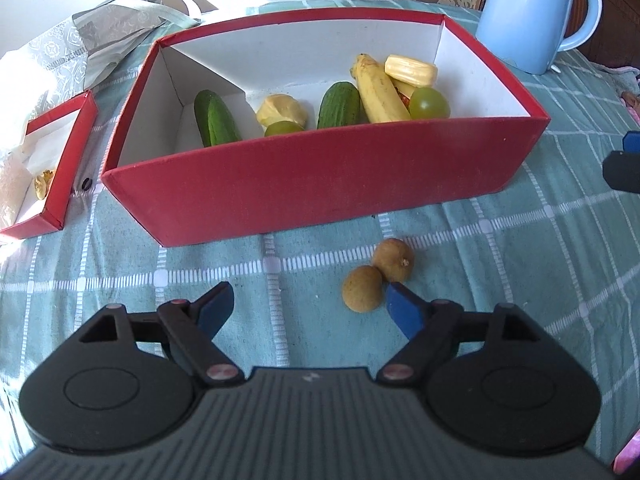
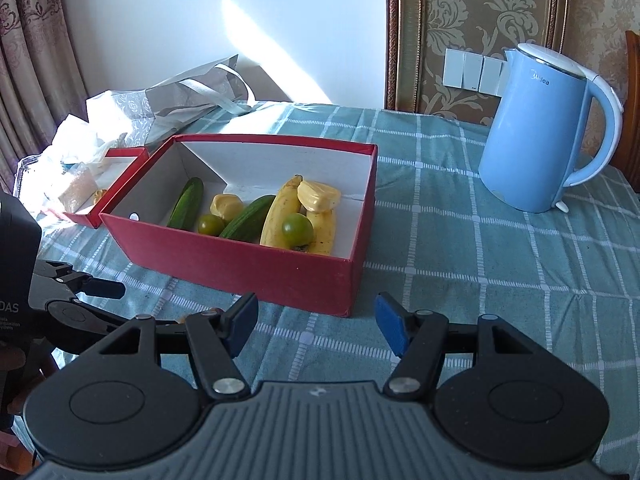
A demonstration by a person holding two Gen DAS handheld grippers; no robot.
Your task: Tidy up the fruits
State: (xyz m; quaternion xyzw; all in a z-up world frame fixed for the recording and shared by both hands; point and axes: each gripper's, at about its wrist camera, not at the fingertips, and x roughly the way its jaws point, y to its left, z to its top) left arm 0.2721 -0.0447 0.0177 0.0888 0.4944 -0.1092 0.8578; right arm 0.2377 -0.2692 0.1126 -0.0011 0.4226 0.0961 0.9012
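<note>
A red box point(image 1: 320, 184) point(image 2: 256, 264) stands on the checked cloth. It holds two cucumbers point(image 1: 218, 118) point(image 2: 186, 204), bananas point(image 1: 380, 92) point(image 2: 280, 216), green round fruits point(image 1: 429, 103) point(image 2: 297, 229) and pale yellow pieces point(image 1: 410, 69) point(image 2: 318, 196). Two small brown round fruits point(image 1: 362, 289) point(image 1: 393, 259) lie on the cloth in front of the box. My left gripper point(image 1: 310, 306) is open and empty, its right finger beside the nearer brown fruit. My right gripper point(image 2: 316, 326) is open and empty, in front of the box's right corner.
A blue kettle point(image 1: 532, 12) point(image 2: 540, 132) stands at the back right. A smaller red box point(image 1: 48, 168) point(image 2: 116, 184) and grey bags point(image 1: 120, 28) point(image 2: 192, 96) lie to the left. The right gripper shows at the left wrist view's right edge point(image 1: 624, 160).
</note>
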